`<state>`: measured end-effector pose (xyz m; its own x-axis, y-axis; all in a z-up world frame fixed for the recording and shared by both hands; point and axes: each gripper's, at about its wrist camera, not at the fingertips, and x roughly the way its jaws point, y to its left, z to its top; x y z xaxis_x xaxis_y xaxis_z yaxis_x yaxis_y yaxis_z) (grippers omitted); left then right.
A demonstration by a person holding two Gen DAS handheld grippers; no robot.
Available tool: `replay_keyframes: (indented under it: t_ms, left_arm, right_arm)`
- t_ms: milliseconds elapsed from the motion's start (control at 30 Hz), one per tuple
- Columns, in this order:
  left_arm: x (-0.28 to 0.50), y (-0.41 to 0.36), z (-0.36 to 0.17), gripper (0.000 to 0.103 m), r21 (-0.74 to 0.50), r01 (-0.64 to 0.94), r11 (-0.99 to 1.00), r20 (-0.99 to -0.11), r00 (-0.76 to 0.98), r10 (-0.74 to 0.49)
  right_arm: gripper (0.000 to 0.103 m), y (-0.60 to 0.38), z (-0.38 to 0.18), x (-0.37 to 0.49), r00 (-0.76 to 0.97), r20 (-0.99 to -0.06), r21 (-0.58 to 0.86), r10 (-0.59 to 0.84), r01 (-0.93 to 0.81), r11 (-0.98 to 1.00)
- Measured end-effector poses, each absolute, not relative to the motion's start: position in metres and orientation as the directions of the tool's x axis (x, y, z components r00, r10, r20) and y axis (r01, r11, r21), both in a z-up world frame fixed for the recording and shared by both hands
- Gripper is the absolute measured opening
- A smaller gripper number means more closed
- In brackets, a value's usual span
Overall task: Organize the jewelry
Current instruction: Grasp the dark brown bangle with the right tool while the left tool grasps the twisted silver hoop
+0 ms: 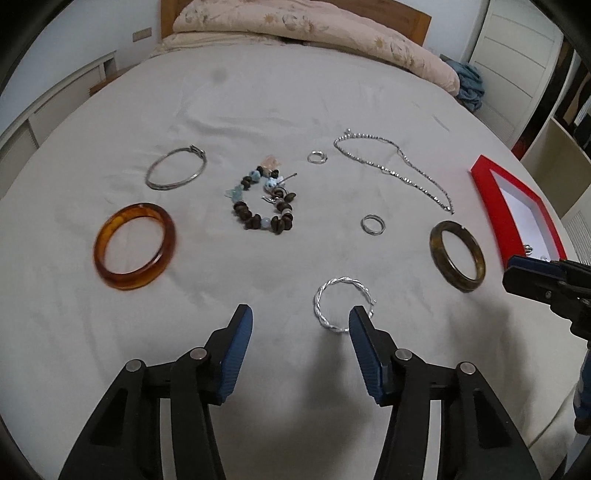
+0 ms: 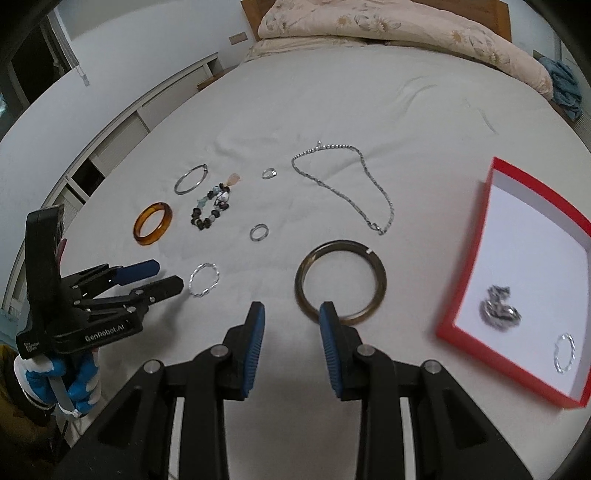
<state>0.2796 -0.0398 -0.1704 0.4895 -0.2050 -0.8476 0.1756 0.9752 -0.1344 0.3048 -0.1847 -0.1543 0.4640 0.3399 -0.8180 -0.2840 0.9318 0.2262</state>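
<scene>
Jewelry lies spread on a white bed sheet. My left gripper (image 1: pixel 301 319) is open and empty, its right finger beside a twisted silver bangle (image 1: pixel 341 304). Farther off lie an amber bangle (image 1: pixel 135 245), a thin silver bangle (image 1: pixel 175 168), a beaded bracelet (image 1: pixel 264 203), two silver rings (image 1: pixel 373 224) (image 1: pixel 317 157), a silver chain necklace (image 1: pixel 399 168) and a dark olive bangle (image 1: pixel 458 256). My right gripper (image 2: pixel 291 315) is open and empty, just in front of the dark bangle (image 2: pixel 340 282). The red box (image 2: pixel 517 277) at right holds a crumpled silver piece (image 2: pixel 498 312) and a twisted ring (image 2: pixel 564 352).
A floral quilt (image 1: pixel 314 29) and pillow lie at the head of the bed. A blue cloth (image 1: pixel 469 86) sits at the far right. White cabinets (image 2: pixel 110 140) run along the left side. The left gripper shows in the right wrist view (image 2: pixel 162 275).
</scene>
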Motion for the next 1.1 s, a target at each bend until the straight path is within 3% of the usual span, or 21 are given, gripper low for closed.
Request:
replay_keyframes:
  t_ms: [1100]
  left_arm:
    - [0.296,-0.053,-0.191,0.046,-0.077,0.211,0.975,-0.841,0.512,-0.177]
  right_arm:
    - [0.029,-0.157,-0.210,0.349,0.377,-0.864,0.199,0.334,-0.353,0.914]
